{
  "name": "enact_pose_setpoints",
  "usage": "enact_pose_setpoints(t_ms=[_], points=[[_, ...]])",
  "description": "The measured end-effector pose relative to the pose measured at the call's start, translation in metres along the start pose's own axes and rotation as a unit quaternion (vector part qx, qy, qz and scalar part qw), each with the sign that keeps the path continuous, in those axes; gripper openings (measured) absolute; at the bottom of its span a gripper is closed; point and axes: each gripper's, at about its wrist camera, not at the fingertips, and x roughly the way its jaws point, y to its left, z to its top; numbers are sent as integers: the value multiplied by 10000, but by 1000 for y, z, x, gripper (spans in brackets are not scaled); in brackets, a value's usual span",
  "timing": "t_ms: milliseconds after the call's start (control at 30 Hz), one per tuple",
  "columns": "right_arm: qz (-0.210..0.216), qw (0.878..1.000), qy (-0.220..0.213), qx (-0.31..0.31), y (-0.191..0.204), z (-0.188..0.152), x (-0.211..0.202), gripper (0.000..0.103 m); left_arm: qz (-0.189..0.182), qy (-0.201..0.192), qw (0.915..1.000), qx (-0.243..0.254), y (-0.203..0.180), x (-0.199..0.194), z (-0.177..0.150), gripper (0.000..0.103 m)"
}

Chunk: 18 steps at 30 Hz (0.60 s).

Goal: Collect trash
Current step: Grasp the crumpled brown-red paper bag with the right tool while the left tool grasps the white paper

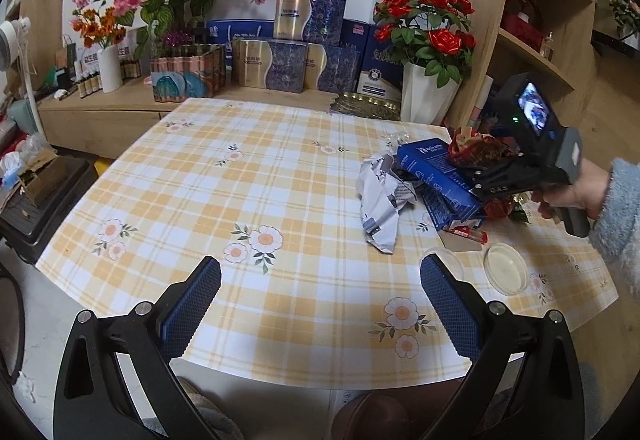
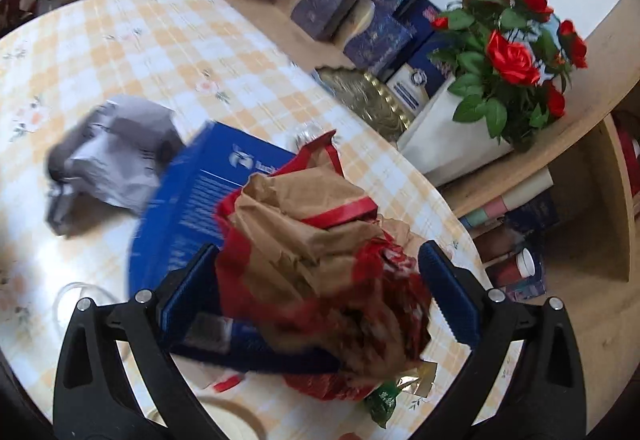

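1. Right now the left gripper (image 1: 320,300) hangs over the near edge of the checked tablecloth (image 1: 240,180), its jaws spread wide with nothing but cloth between them
2. Ahead of those jaws and off to their right lies the trash: a crumpled grey wrapper (image 1: 382,200) flat on the cloth, touching a blue carton (image 1: 436,176) that rests tilted on other litter
3. Just beyond the left gripper's right finger sits a round clear lid (image 1: 506,268), with a second one partly hidden behind that finger
4. Over the pile, the right gripper (image 2: 320,296) is held by a hand (image 1: 572,196) in a fuzzy grey-blue sleeve
5. Between its jaws sits a crumpled red-and-brown paper bag (image 2: 320,248); the jaws stand wide and the right pad looks clear of the paper, while the left pad sits against or just beside it, so I cannot tell whether they grip it
6. Past those jaws, to their right, red roses (image 2: 516,52) stand in a white vase on the wooden shelf
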Motion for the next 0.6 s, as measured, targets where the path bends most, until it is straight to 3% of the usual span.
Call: enact_pose_setpoints(t_ms=[67,100,133,300,467,600], points=[[43,9997,-36,226,-6,-1,1,96,-44,10,10000,49,-1,5,-1,98],[39,9995,-74,306,-8,-2,1,86,-52,19,10000,64,-3,7,-1,98],[148,9990,-54,423,-11,-3,1,68,-75,29,9999,63,-3,10,-1,98],[166,9928,-587,1028,-19,-19,-27,61,-323,142,9993,-124,-5,22,-1,98],[265,9701,-1527,1870,-22,-46,-89,60,-561,286,9974,-346,-7,42,5,97],[224,9535,-1996,2248,-9,-77,-130,60,-810,412,9942,-571,-12,72,16,86]])
